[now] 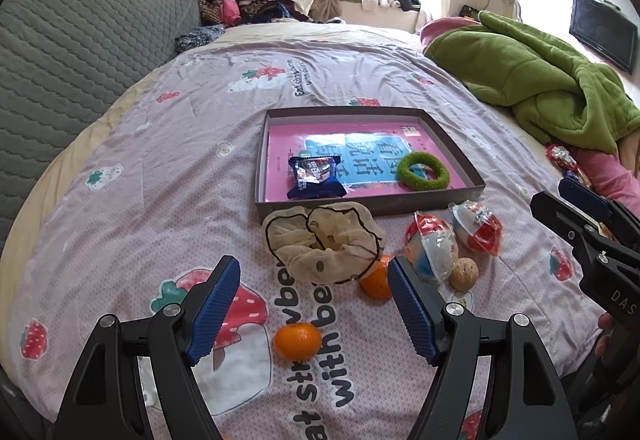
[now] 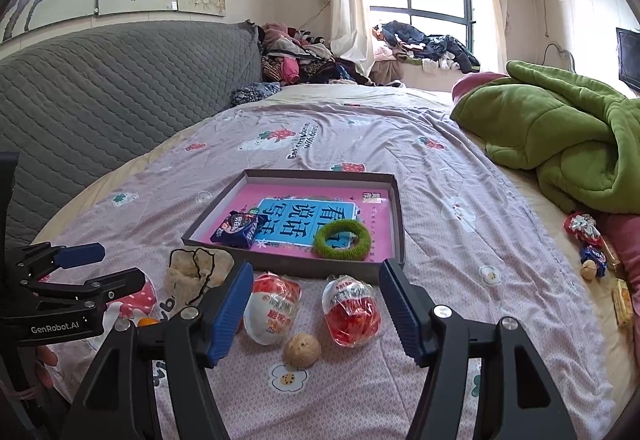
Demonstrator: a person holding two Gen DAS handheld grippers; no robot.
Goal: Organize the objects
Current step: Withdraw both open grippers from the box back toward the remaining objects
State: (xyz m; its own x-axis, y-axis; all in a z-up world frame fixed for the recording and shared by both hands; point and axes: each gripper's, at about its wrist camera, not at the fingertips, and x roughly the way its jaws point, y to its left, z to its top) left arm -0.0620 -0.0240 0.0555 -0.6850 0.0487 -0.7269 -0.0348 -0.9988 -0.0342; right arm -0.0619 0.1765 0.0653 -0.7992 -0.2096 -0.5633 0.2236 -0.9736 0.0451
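A shallow dark tray (image 1: 360,111) (image 2: 320,173) lies on the strawberry quilt. It holds a pink book, a blue snack packet (image 1: 316,178) and a green fuzzy ring (image 1: 404,172). In front of it lie a beige scrunchie (image 1: 296,236), two wrapped toy eggs (image 2: 272,308) (image 2: 352,310), a walnut (image 2: 302,350) and two tangerines (image 1: 298,340) (image 1: 376,280). My left gripper (image 1: 312,262) hangs open over the near tangerine and touches nothing. Open too, my right gripper (image 2: 316,266) hovers above the eggs and the walnut, with no pad on them.
A rumpled green blanket (image 2: 560,132) covers the bed's right side, with loose sweets (image 2: 584,228) at its foot. The grey quilted headboard (image 1: 80,52) runs along the left. Piled clothes (image 1: 240,0) lie beyond the bed, below the window.
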